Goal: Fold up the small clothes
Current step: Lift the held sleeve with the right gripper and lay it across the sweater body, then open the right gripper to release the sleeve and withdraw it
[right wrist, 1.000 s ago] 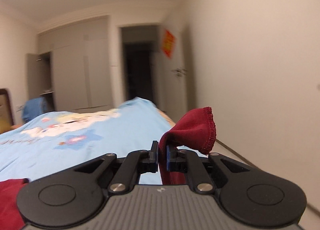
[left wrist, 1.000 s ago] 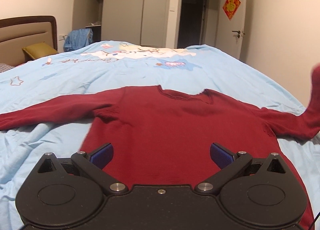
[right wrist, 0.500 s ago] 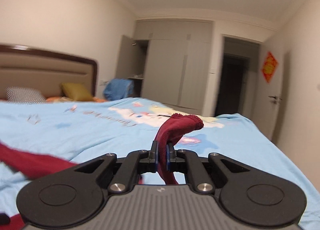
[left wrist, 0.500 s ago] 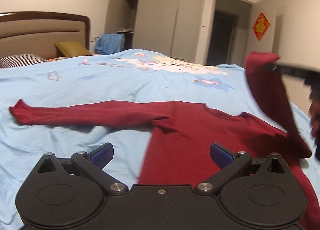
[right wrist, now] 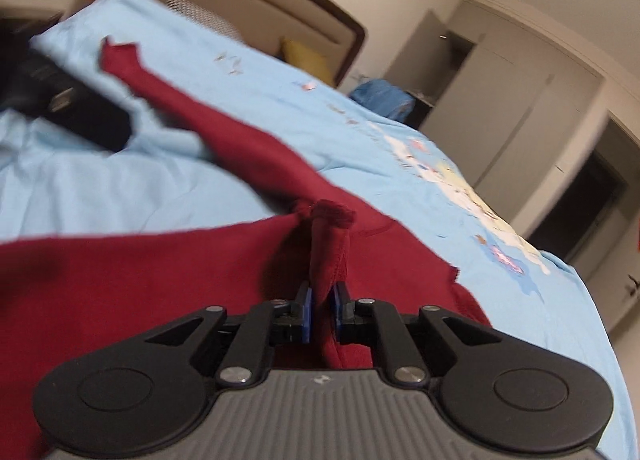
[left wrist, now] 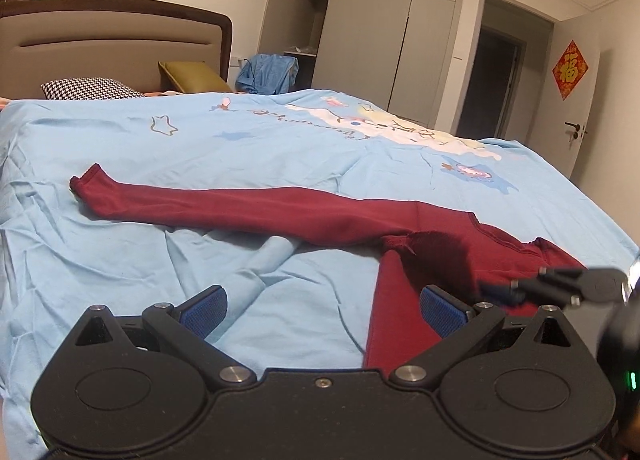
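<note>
**Right sleeve carried in over the body, left sleeve waiting**

A dark red sweater [left wrist: 280,211] lies flat on the bed [left wrist: 200,139], on a light blue cover. That gives it a broad, soft surface where each fold can be laid down and stay put.

The right tool [right wrist: 320,310] has its blue pads pressed together on a bunch of the sweater's fabric, most likely the cuff end of the right sleeve [right wrist: 328,244], though motion blur in the right wrist view makes the exact part hard to confirm. The pinched cloth stands up from the tool and hangs over the red torso, close above it. Holding the sleeve by its end lets the rest trail behind, so it can be draped across the chest in one sweep. In the left wrist view this tool shows at the right edge, low over the sweater's shoulder.

The left tool [left wrist: 322,310] is spread wide and holds nothing. It hovers near the sweater's left hem edge, its pads apart over the cover and the red fabric. I judge it is kept free to take the other sleeve.

That left sleeve [left wrist: 200,201] stretches straight out across the cover toward the headboard [left wrist: 112,35], unfolded, its cuff well apart from both tools.
</note>
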